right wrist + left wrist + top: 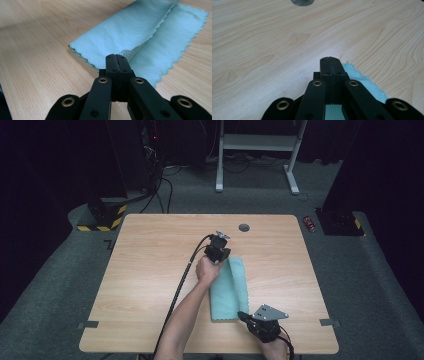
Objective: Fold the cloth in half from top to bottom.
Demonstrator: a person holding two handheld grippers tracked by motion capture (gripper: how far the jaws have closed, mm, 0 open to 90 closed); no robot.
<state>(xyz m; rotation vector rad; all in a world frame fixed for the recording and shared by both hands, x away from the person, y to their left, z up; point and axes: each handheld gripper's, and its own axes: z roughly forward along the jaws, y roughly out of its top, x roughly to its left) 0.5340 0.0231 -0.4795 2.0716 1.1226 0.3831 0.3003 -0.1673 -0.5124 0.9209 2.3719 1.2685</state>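
A light green cloth (230,290) lies as a long folded strip on the wooden table (150,270), right of centre. At its far end a hand holds my left gripper (224,255), jaws shut; in the left gripper view the tips (330,60) meet at the cloth's (364,82) scalloped edge, and cloth shows under them. My right gripper (242,315) is at the strip's near right corner. In the right gripper view its jaws (116,58) are shut on the upper layer of the cloth (140,32), which lifts off the lower layer toward them.
A grey cable hole (244,227) sits in the table near the far edge, also seen ahead of the left gripper as the hole (302,2). Tape tabs (87,324) mark the near corners. On the floor beyond: a white desk frame (257,142), a red can (309,223), a striped stand base (102,222).
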